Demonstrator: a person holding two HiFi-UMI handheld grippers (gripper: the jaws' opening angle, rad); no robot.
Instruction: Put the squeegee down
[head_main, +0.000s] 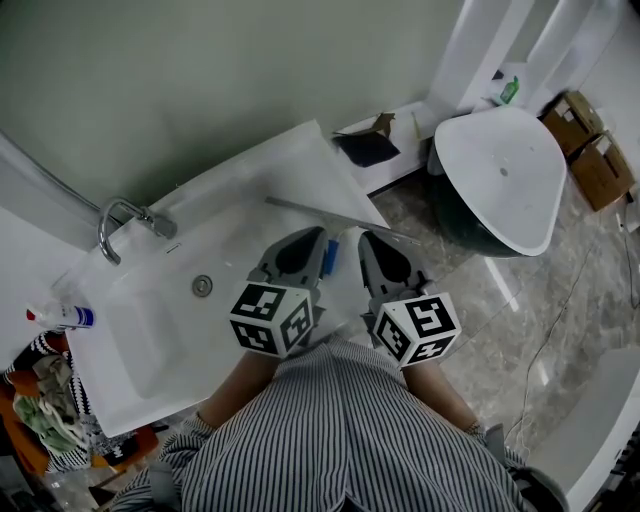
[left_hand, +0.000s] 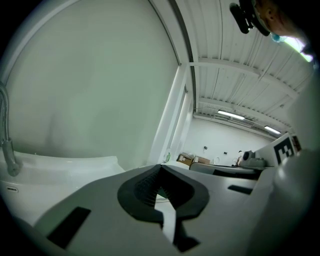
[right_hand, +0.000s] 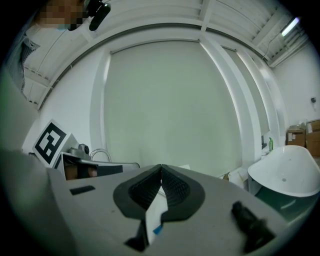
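Squeegee (head_main: 340, 216): in the head view 1 lies flat on the white sink counter (head_main: 250, 170), its long thin blade running across just beyond the tips of the 2 grippers and its blue handle pointing back into the space between them, held by neither. The left gripper (head_main: 305, 245) and the right gripper (head_main: 378, 252) hover side by side over the counter's near edge, each with its jaws pressed together. Also on the counter are 1 faucet (head_main: 120, 215), 1 drain (head_main: 202, 286) and 1 spray bottle (head_main: 60, 317); to the right stand 1 white tub (head_main: 500, 175) and 2 cardboard boxes (head_main: 585, 150) on the floor. In the left gripper view the left gripper (left_hand: 160, 167) shows its ribbed pads meeting at the tips with nothing between them, the wall straight ahead. In the right gripper view the right gripper (right_hand: 161, 167) likewise has its tips touching and pinches nothing; a bit of blue shows through the slot behind them.
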